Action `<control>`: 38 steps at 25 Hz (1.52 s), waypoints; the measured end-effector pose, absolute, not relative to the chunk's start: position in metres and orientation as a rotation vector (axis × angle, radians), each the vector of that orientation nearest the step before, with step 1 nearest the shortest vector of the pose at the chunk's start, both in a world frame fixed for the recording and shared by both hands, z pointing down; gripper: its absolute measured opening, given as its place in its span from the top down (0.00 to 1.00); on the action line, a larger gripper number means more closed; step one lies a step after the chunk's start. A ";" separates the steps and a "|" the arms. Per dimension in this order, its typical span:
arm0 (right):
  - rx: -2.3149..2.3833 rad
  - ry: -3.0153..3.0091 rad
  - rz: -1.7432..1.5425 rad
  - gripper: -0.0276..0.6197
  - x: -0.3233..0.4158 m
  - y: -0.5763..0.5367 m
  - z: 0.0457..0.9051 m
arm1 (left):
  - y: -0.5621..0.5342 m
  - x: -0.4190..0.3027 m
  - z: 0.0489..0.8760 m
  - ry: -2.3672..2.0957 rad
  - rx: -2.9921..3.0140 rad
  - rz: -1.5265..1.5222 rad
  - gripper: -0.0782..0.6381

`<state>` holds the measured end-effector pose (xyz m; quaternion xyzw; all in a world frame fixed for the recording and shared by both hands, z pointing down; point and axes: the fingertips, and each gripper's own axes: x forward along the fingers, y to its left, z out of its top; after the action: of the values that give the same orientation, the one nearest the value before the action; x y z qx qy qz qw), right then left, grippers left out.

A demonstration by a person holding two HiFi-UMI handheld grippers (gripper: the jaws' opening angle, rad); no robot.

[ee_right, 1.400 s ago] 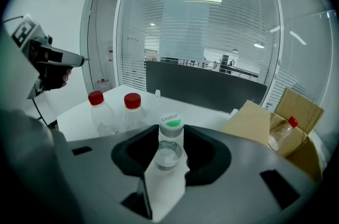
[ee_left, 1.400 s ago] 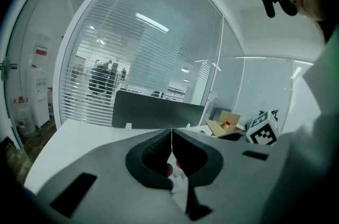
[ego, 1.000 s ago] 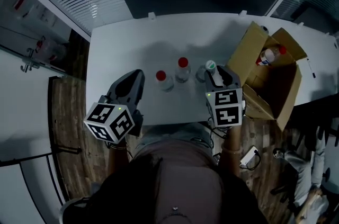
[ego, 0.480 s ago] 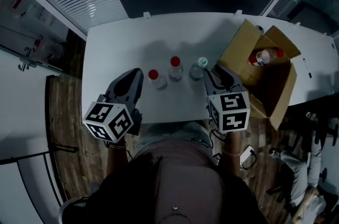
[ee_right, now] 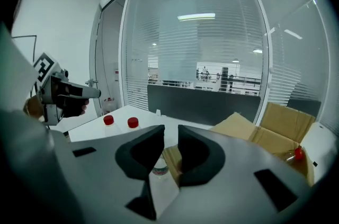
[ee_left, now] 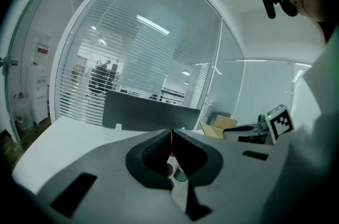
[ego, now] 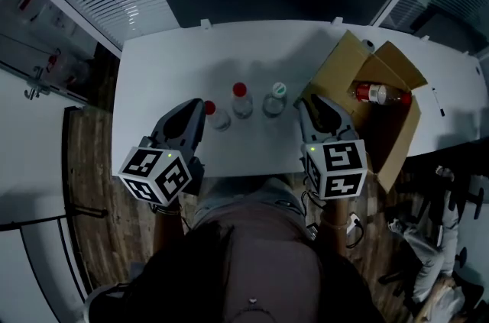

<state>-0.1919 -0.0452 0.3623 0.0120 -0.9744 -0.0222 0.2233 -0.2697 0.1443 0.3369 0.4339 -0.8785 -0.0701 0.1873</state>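
Right claw [ee_right: 170, 133] now spread, clear of its earlier green-capped bottle [ego: 273, 103]; left claw [ee_left: 171, 135] pressed together.

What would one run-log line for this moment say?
left tongs: shut, empty | right tongs: open, near green-capped bottle | table: two red-capped bottles | cardboard box: one bottle inside

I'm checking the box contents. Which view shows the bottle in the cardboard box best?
The head view: it looks down into the open cardboard box and shows the bottle lying on its side. The right gripper view catches only its red-capped end. The left gripper view shows the box, not the bottle.
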 end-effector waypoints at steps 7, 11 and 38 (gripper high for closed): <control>0.049 -2.732 -0.073 0.88 -0.177 -0.064 0.346 | 0.128 -0.258 0.334 -2.483 1.215 -0.208 0.88; 0.023 -2.764 -0.058 0.89 -0.171 -0.073 0.336 | 0.119 -0.250 0.332 -2.490 1.203 -0.211 0.88; -0.086 -2.869 -0.003 0.90 -0.148 -0.118 0.308 | 0.074 -0.223 0.333 -2.524 1.131 -0.223 0.88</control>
<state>-0.1478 -0.1178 0.3077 -0.0296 -0.9904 -0.0010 0.1352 -0.2227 0.0738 0.3329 0.4007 -0.8944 -0.0790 0.1823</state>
